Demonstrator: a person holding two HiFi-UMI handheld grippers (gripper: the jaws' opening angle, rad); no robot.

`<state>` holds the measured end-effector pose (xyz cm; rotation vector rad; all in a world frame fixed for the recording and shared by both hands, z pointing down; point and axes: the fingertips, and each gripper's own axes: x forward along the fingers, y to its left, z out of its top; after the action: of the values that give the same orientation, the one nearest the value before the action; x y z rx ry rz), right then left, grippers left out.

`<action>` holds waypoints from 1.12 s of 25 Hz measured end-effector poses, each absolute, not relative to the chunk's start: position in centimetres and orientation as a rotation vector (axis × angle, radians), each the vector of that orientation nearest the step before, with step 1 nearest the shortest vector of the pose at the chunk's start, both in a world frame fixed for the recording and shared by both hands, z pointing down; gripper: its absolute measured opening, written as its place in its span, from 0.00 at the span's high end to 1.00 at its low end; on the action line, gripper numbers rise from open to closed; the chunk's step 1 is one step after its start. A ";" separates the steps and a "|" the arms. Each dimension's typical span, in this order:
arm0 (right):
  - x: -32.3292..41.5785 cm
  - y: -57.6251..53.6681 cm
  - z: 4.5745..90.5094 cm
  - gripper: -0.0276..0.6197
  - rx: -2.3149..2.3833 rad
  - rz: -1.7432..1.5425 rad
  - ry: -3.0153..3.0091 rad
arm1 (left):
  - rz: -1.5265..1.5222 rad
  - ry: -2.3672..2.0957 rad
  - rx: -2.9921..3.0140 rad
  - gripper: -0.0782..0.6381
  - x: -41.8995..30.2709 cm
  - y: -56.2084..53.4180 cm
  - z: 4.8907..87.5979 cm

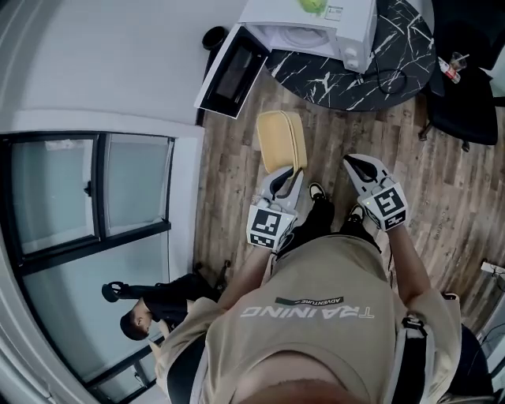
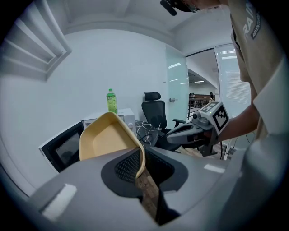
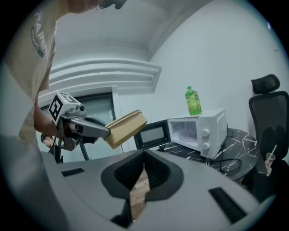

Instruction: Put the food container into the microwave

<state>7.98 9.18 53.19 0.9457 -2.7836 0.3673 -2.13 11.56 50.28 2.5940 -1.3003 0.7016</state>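
Room: microwave (image 1: 351, 24) stands door-open on marble table (image 1: 355, 83).
Left gripper (image 1: 282, 180): held forward, jaws clamped on food container (image 1: 280, 142) rim.
Right gripper (image 1: 359, 167): alongside, jaws closed, empty.

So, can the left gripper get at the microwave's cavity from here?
Probably, with a step closer: the microwave door hangs wide open, the cavity looks empty, and nothing stands between it and the left gripper clamping the yellow food container.
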 end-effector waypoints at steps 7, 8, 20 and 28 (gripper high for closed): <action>4.4 5.7 50.5 0.94 1.077 0.296 -2.740 | 0.652 -1.187 2.733 0.84 -5.2 7.1 49.5; 3.7 5.2 49.9 0.94 1.089 0.280 -2.734 | 0.646 -1.176 2.756 0.84 -5.7 6.4 49.1; -5.2 -3.8 48.2 0.94 1.188 0.162 -2.653 | 0.559 -0.956 2.828 0.84 -12.0 0.0 50.2; -4.8 -7.0 48.3 0.94 1.221 0.172 -2.607 | 0.537 -0.883 2.813 0.84 -11.5 -3.5 52.0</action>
<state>-4.84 -7.01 48.32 1.2215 -2.6065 0.1721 -11.51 -3.47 51.95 2.8134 -0.8829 0.5366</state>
